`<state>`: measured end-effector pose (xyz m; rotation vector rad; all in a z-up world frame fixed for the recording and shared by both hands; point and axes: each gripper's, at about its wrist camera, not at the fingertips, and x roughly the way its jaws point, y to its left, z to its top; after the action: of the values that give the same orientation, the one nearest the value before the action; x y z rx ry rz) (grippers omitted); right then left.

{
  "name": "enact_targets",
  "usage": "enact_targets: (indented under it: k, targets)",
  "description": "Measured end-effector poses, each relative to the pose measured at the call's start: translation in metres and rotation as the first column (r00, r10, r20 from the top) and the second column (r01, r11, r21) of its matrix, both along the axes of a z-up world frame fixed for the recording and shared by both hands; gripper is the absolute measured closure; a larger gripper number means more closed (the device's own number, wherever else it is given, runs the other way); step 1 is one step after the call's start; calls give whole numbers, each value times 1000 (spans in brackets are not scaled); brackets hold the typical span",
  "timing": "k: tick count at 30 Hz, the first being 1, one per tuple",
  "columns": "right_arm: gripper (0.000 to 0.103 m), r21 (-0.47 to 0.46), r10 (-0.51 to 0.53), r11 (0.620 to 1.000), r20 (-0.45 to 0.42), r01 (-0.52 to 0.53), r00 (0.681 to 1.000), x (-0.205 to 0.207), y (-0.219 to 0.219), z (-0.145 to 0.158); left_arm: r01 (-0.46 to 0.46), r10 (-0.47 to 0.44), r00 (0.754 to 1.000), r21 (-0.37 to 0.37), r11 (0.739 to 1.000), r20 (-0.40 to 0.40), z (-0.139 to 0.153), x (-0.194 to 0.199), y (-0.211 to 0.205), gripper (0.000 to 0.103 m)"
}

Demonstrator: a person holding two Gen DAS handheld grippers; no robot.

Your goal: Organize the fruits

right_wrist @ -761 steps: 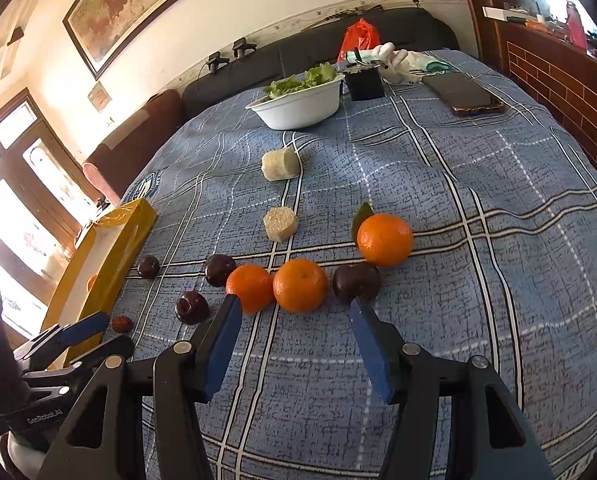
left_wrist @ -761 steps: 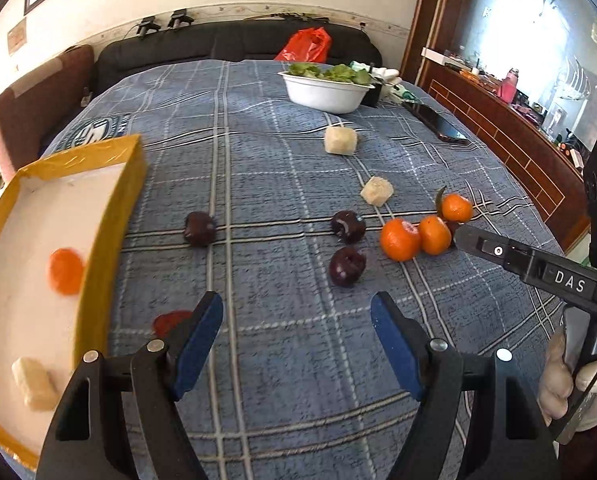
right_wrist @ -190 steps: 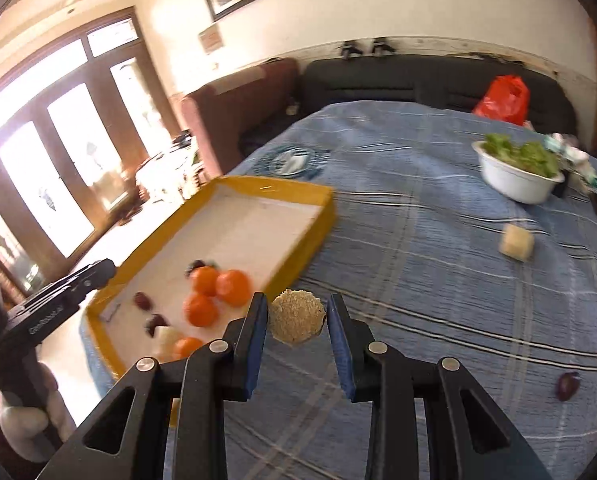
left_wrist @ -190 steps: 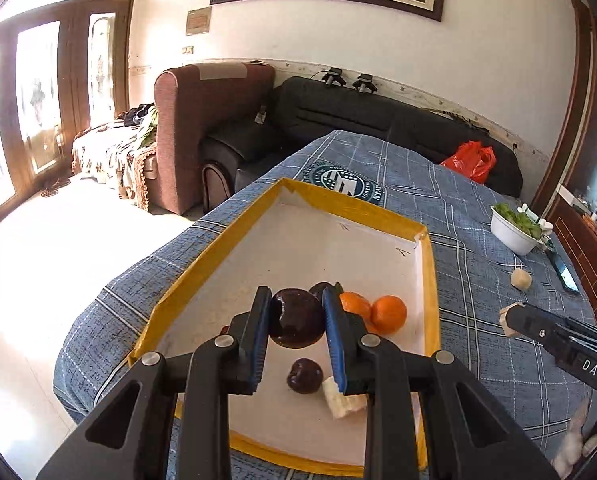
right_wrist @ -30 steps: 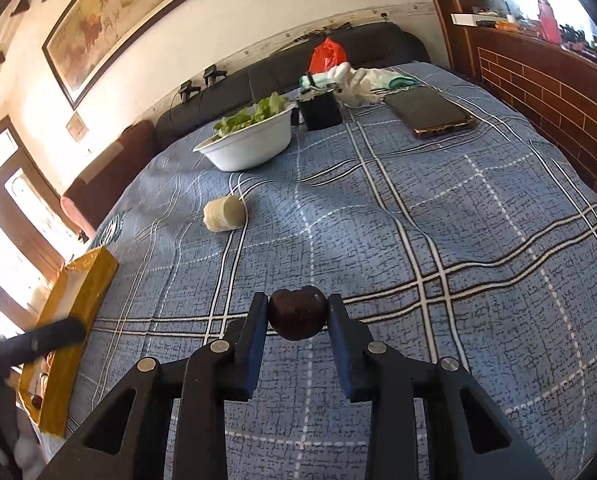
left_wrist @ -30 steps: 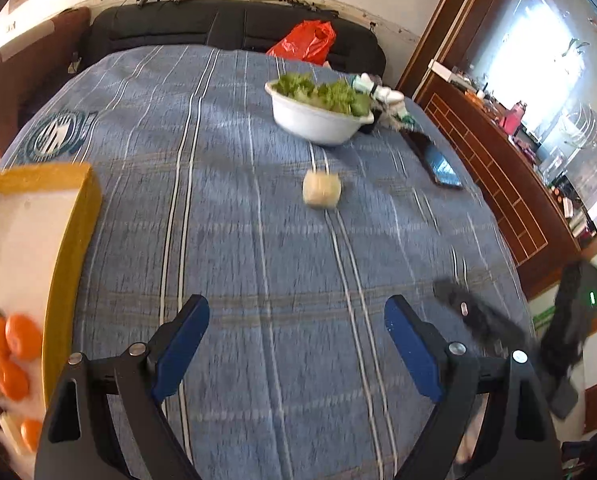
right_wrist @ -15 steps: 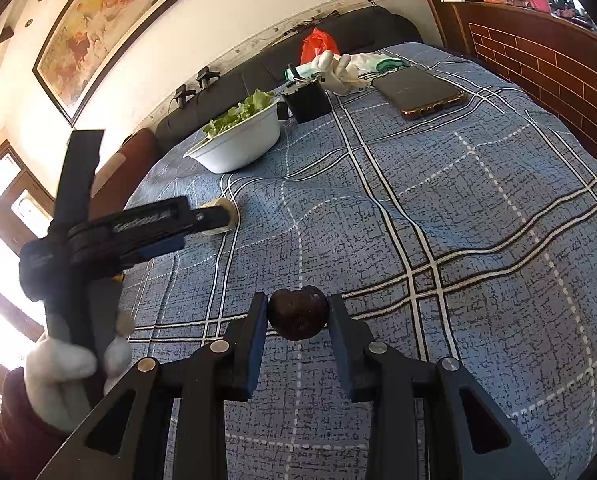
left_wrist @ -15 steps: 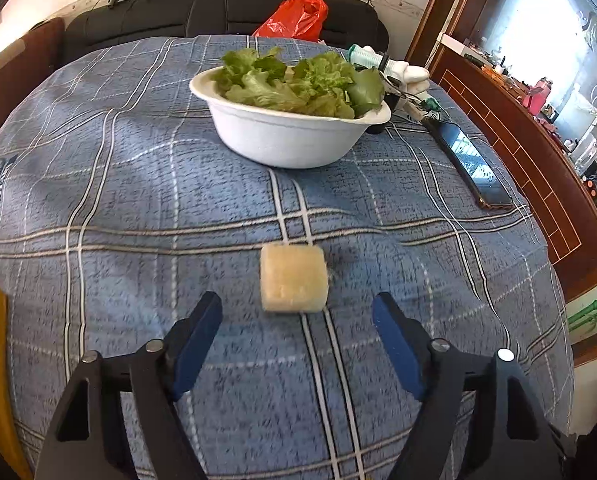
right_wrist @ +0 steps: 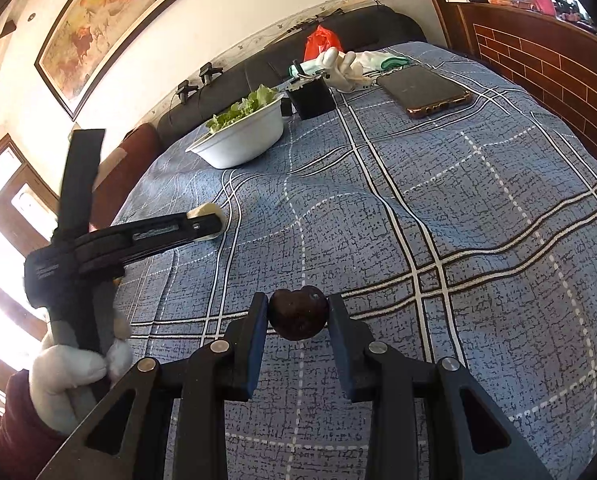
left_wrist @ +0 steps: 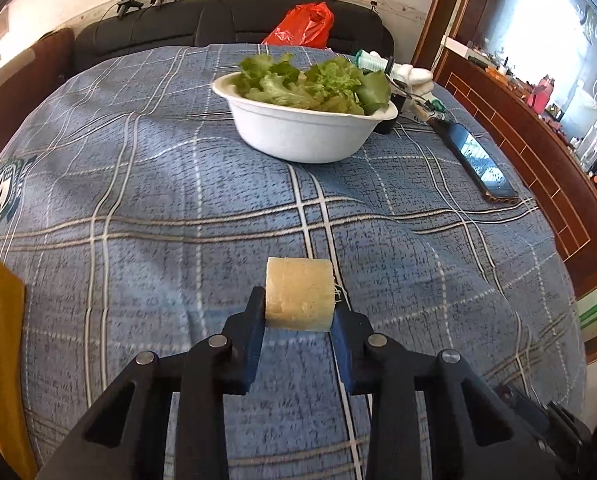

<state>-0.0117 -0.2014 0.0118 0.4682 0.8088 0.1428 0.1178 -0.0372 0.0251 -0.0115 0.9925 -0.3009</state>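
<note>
My left gripper (left_wrist: 299,312) is shut on a pale yellow fruit chunk (left_wrist: 299,298), low over the blue plaid tablecloth (left_wrist: 146,208). In the right wrist view the left gripper (right_wrist: 212,222) shows from the side with the same chunk (right_wrist: 208,212) at its tip. My right gripper (right_wrist: 297,316) is shut on a dark plum (right_wrist: 297,316) and holds it above the cloth. A corner of the yellow tray (left_wrist: 2,312) shows at the left edge of the left wrist view.
A white bowl of lettuce (left_wrist: 304,120) stands at the back of the table, also in the right wrist view (right_wrist: 242,136). A phone (left_wrist: 476,160) lies at the right; a black box (right_wrist: 310,98) and white gloves (right_wrist: 346,66) sit behind the bowl.
My left gripper has closed on the pale chunk, which lay between its open fingers half a second ago. My right gripper still holds the plum and has barely moved.
</note>
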Motion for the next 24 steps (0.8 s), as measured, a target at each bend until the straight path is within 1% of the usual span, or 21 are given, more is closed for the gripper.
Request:
enact_targets:
  k: [3,10,13,16,21,24]
  targets:
    - [70,-3,-2,1000,2,2,1000,0,0,0,2,-2,1000,-13,1000,14,11,-22,12,73]
    - [70,-17,-11,1000,8,11,1000,-2,-1,0,-14,15,995,-9,1000,95,41,-79,35,73]
    - [70,-17,-20,1000,3,20,1000,-1,-2,-1,-42,45,992,-28,999,116,50,-104,54,73]
    - [70,-5,-31,1000,-1,31,1000,-1,-5,-3,-91,91,982,-4,996,164,57,-128,70,73]
    - [70,35,-38,999,-22,39,999,0,-10,-7,-154,151,965,-2,988,212,63,-167,102,73]
    - [70,20,-19,1000,-38,20,999,2,-6,-8,-179,181,959,-28,983,220,69,-187,124,73]
